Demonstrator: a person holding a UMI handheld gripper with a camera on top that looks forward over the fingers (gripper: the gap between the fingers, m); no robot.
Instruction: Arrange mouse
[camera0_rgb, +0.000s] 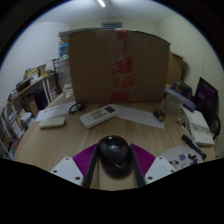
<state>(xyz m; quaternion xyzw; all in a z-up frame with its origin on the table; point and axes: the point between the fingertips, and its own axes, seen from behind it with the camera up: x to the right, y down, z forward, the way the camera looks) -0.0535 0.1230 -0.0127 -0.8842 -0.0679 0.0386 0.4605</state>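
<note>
A dark grey computer mouse sits between my gripper's two fingers, whose purple pads press on its left and right sides. The mouse appears held above the wooden desk. A white keyboard lies beyond the fingers, on the desk in front of a large cardboard box.
A white sheet lies to the right of the keyboard. Papers and books lie at the left, shelves stand further left. A dark monitor and clutter stand at the right. A black pen lies near the right finger.
</note>
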